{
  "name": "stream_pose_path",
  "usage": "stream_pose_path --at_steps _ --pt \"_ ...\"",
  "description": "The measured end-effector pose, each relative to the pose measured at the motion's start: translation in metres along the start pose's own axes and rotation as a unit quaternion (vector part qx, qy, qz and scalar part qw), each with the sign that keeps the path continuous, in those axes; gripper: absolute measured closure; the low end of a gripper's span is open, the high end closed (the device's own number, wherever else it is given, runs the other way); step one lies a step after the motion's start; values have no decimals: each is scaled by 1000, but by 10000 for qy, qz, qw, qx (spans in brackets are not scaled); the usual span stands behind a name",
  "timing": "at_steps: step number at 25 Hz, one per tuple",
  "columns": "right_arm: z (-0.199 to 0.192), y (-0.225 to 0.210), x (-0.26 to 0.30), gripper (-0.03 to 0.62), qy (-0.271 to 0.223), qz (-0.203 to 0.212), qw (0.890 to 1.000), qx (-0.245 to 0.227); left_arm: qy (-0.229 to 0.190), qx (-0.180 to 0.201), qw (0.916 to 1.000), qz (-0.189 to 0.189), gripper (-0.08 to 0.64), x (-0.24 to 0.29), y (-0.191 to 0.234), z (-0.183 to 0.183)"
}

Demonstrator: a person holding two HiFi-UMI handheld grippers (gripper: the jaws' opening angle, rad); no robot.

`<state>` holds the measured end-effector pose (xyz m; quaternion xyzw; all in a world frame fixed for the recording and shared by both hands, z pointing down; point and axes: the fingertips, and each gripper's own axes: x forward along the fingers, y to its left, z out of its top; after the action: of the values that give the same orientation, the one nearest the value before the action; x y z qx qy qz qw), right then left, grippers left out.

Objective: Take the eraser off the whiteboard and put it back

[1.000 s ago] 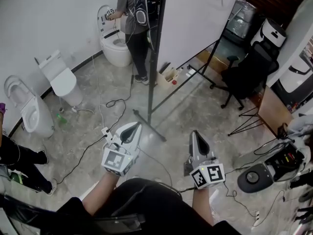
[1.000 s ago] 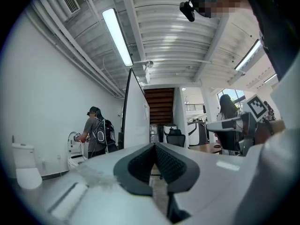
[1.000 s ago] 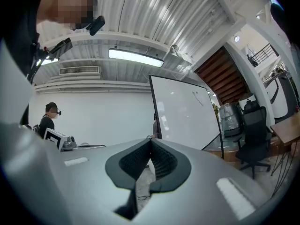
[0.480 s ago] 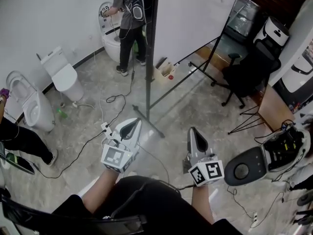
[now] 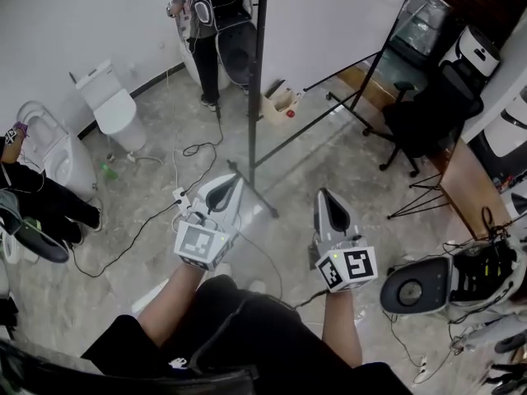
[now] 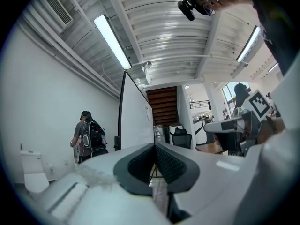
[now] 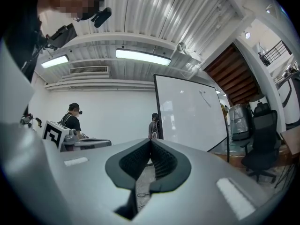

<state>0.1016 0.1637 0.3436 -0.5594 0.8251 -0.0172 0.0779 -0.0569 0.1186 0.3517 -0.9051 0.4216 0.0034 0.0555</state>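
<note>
Standing off whiteboard (image 5: 329,19): left gripper (image 5: 221,202), right gripper (image 5: 327,206), both pressed together, empty. Eraser unseen; presumably light, soft-faced; pinch its stiff sides.

Head cam steeply down, gripper cams level.
Head view overlooks left hand-held gripper (image 5: 222,192) and right hand-held gripper (image 5: 326,202) close below; each gripper view faces forward over own jaws; all share whiteboard (image 5: 329,23).

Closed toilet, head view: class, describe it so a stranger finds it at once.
Start at the white wall on the left; toilets stand at its foot. The closed toilet has a boxy cistern and its lid down; the open toilet beside it has its lid up.
</note>
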Motion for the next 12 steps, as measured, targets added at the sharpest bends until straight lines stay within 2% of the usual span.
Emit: stream_pose_path --at_steps 8,12 --pt "-2 -5 14 583 12 115 9999 3 -9 55 9998 207 556 11 14 -3" --pt "-3 -6 27 583 26 127 9999 -29 -55 109 9999 82 555 24 19 -4"
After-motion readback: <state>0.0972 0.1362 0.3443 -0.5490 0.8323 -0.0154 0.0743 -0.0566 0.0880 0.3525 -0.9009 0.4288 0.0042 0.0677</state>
